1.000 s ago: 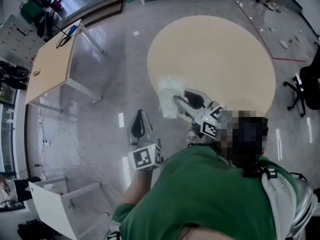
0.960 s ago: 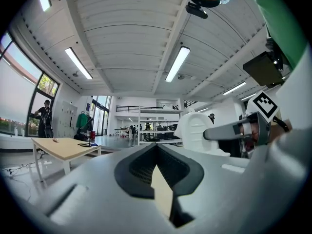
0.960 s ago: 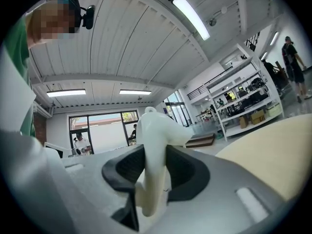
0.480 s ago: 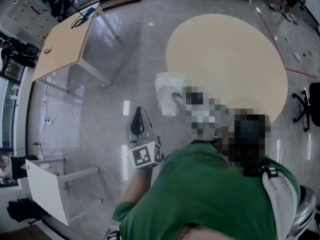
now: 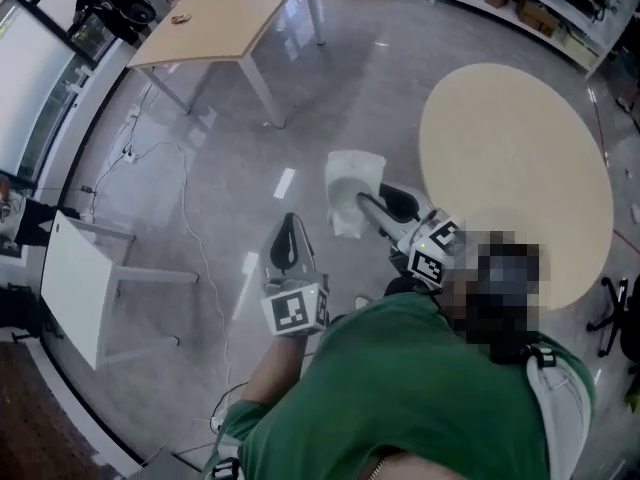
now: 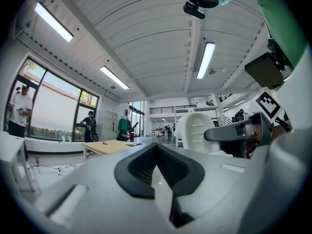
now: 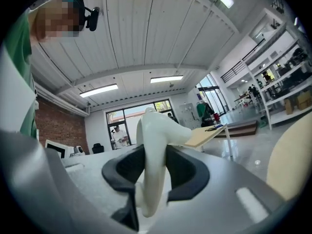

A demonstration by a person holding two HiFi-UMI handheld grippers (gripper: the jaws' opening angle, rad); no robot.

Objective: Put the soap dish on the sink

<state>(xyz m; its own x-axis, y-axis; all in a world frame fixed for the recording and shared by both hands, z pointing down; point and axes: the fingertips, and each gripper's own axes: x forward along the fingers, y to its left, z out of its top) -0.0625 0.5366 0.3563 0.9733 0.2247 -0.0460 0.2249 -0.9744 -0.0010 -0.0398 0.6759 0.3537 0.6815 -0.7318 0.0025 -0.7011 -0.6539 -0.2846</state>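
The soap dish [image 5: 350, 193] is white and ribbed, and it hangs in the air over the grey floor. My right gripper [image 5: 366, 201] is shut on its near edge. In the right gripper view the dish [image 7: 155, 135] stands upright between the dark pads, which clamp it from both sides. My left gripper [image 5: 288, 226] is held a little to the left and nearer the body, shut with nothing in it. From the left gripper view [image 6: 157, 149] the dish [image 6: 195, 130] and the right gripper [image 6: 243, 130] show to the right. No sink is in view.
A round beige table [image 5: 520, 158] stands to the right. A rectangular wooden table [image 5: 220, 13] with cables on it is at the back left. A white table [image 5: 75, 278] stands at the left, with a cable [image 5: 190, 228] trailing on the shiny floor. People stand by distant windows.
The head view has swung: the wooden table and the round table have shifted rightward in the picture. Both grippers keep their pose, and the right one still holds the dish.
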